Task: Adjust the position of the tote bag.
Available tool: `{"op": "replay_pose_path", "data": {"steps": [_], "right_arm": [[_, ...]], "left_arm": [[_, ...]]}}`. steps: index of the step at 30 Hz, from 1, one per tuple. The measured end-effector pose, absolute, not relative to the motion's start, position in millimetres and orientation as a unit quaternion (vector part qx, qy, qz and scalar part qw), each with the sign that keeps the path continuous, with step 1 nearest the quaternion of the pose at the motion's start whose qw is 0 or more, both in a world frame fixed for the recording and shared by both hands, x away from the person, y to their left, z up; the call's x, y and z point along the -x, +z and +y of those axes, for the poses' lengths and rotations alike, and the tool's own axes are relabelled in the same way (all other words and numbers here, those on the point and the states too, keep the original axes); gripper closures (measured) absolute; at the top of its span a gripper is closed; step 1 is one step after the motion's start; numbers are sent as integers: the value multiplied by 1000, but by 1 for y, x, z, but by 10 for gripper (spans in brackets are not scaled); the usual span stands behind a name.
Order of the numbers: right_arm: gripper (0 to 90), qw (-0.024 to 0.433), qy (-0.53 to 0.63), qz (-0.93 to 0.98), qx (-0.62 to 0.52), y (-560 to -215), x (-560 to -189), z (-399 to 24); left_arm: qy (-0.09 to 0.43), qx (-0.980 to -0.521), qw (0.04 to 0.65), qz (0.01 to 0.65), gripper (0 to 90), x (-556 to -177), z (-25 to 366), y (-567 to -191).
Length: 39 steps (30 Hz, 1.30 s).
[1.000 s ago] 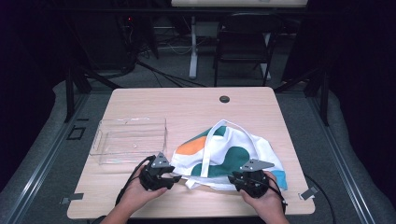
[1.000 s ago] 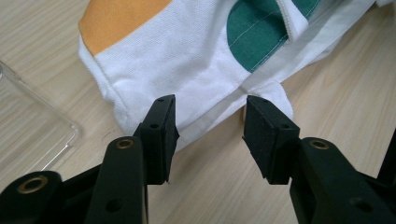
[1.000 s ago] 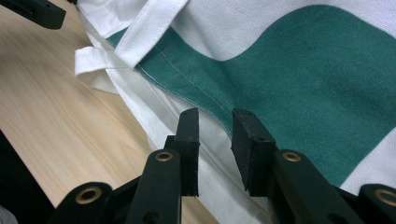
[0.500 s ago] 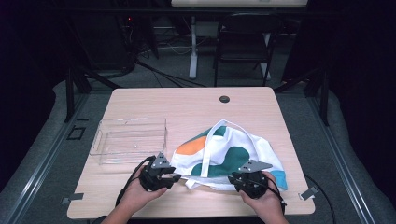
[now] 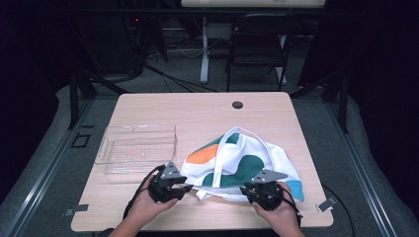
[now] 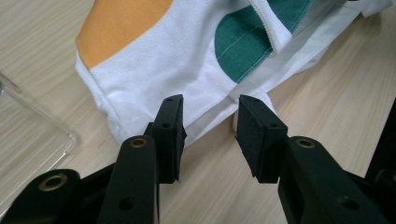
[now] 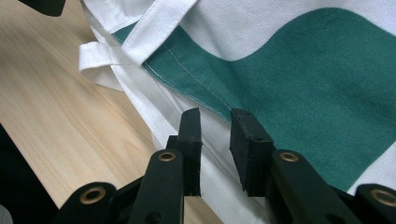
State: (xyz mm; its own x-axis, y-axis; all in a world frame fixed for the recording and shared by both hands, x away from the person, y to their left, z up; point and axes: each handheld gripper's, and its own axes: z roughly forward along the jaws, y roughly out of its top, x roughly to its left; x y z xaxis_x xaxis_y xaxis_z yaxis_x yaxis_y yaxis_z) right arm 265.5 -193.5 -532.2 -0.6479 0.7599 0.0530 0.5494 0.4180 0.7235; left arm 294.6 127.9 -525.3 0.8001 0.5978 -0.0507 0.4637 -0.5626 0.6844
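A white cloth bag with green, orange and blue patches lies crumpled on the right half of the wooden table. My left gripper sits low at the bag's near left corner. In the left gripper view the bag's white hem runs into the gap at the left gripper tips. Those jaws have just been closing, and the pads stand apart from the cloth. My right gripper rests at the near right edge. In its own view the right gripper is open over the bag's white hem beside the green patch.
A clear plastic tray stands left of the bag, its corner close to my left gripper. A round cable hole sits near the table's far edge. A dark chair stands behind the table.
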Motion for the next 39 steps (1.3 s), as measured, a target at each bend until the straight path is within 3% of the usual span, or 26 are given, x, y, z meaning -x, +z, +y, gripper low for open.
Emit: {"op": "replay_pose_path", "data": {"steps": [39], "right_arm": [[736,127,374,842,-368,-533,-261,-179]], "left_arm": [[89,-898,345,258,546,-291,90,-530]]}}
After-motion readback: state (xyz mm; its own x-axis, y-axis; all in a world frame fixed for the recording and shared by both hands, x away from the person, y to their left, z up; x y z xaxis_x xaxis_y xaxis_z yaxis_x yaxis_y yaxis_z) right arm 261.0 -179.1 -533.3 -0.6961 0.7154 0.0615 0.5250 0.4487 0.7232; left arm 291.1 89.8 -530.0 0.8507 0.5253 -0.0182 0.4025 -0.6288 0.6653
